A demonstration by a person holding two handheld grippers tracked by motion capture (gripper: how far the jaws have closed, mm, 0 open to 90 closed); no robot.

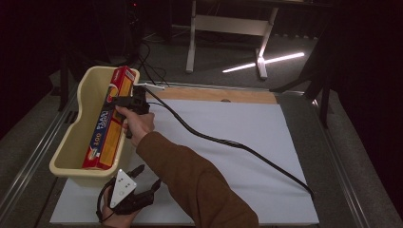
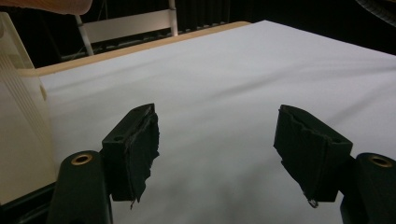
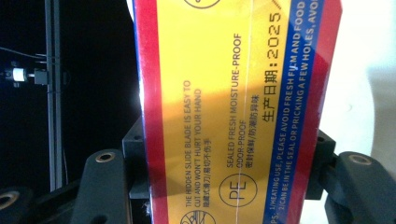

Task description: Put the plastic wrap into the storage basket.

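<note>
Right gripper (image 1: 124, 102) is clamping a cling-film box (image 1: 109, 121) at the tub's (image 1: 71, 142) twelve-o'clock end; the long box, tilting, risks slipping; left gripper (image 1: 147, 183) is idling open.

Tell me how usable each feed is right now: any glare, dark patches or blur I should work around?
High view: dim room, black background, one bright light strip on the floor; the white table sheet reads clearly. Left gripper view: open left tongs sharp, sheet evenly lit with soft shadow beneath. Right gripper view: red-and-yellow cling-film box between the right tongs, print legible but slightly soft, overexposed white at right.
</note>
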